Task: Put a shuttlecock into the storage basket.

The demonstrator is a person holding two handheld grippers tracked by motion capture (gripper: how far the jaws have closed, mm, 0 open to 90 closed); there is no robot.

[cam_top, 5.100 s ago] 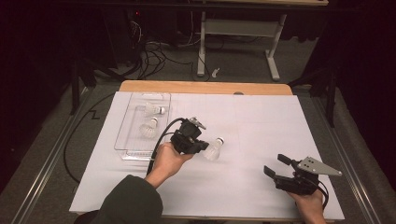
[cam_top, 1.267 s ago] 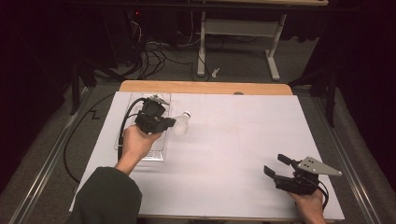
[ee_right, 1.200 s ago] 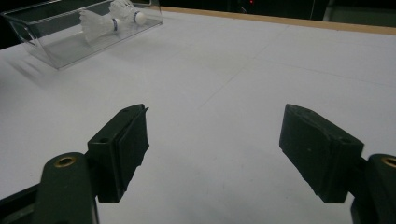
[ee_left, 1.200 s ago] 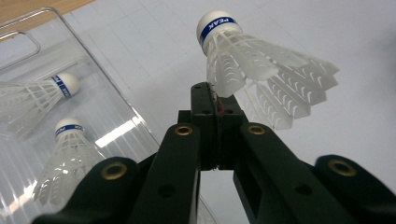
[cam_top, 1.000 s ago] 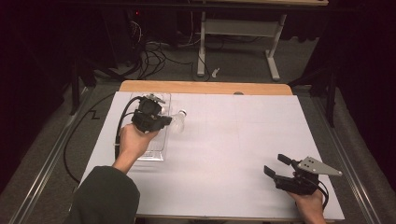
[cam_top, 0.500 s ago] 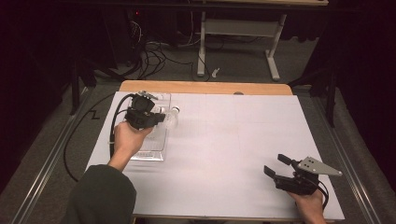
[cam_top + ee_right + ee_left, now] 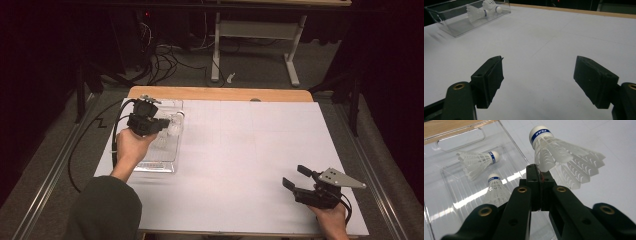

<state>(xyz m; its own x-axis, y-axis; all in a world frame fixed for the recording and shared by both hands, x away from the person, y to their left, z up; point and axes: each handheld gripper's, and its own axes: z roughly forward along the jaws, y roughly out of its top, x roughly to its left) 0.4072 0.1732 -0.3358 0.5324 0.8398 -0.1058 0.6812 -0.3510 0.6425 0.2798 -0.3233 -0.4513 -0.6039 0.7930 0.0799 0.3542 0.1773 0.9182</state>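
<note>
White plastic feathers of a shuttlecock (image 7: 564, 157) were pinched in the left gripper (image 7: 538, 173), held over the clear tray's (image 7: 461, 137) edge, where two more lay. Next came lowering and release inside. The right gripper (image 7: 537, 75) rested wide open, empty.

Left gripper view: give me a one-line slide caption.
Left gripper shut on a shuttlecock by its skirt, above a clear tray holding two more.
</note>
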